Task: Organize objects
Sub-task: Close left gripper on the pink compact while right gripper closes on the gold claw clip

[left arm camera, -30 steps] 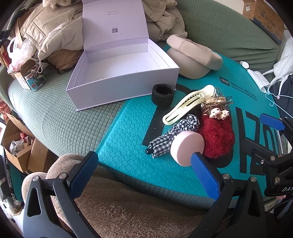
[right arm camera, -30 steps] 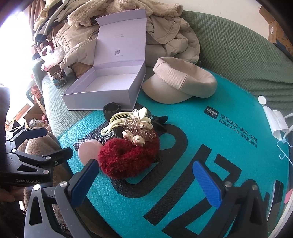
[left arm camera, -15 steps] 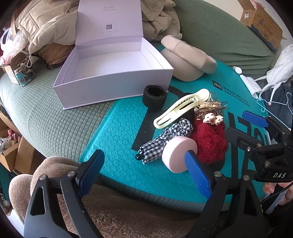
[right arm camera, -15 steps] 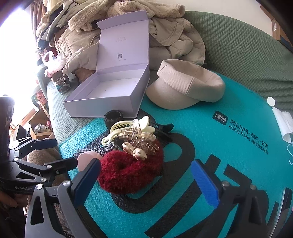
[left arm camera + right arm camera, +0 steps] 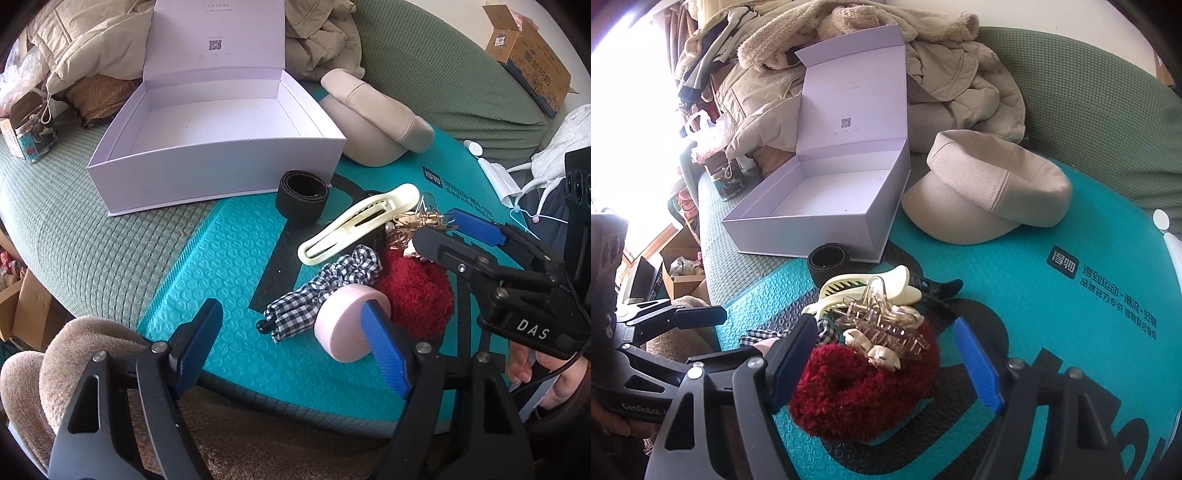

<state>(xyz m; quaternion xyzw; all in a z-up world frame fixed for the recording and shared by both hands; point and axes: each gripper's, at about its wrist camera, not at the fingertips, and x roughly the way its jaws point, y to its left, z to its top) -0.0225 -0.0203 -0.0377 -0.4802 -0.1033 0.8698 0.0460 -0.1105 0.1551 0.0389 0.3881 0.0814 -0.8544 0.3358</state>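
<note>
Right hand-held gripper (image 5: 882, 354) has pushed in over the last second, and now its wide-open fingers straddle the red scrunchie (image 5: 857, 391) with the clear claw clip (image 5: 882, 325) lying on top; nothing is gripped yet. Left hand-held gripper (image 5: 291, 339) has closed in too, jaws spread wide and empty, its right finger just in front of the pink round case (image 5: 343, 325), the checked scrunchie (image 5: 325, 288) just beyond. Both tools crowd the same small heap, so my read is that a pick is about to start, with the right one better lined up.

Target looks to be the open white box (image 5: 221, 177), empty, lid propped upright at its far side, sitting far left of the heap on the green bed cover (image 5: 74, 240). Its near wall touches the black band roll (image 5: 303, 197), and the cream hair clip (image 5: 358, 229) lies between roll and heap. Room is tight: the two grippers nearly meet across the heap. The beige cap (image 5: 990, 199) stands right of the box. Open teal mat (image 5: 1052, 314) lies to the right, and the way over the box's near wall looks free.
</note>
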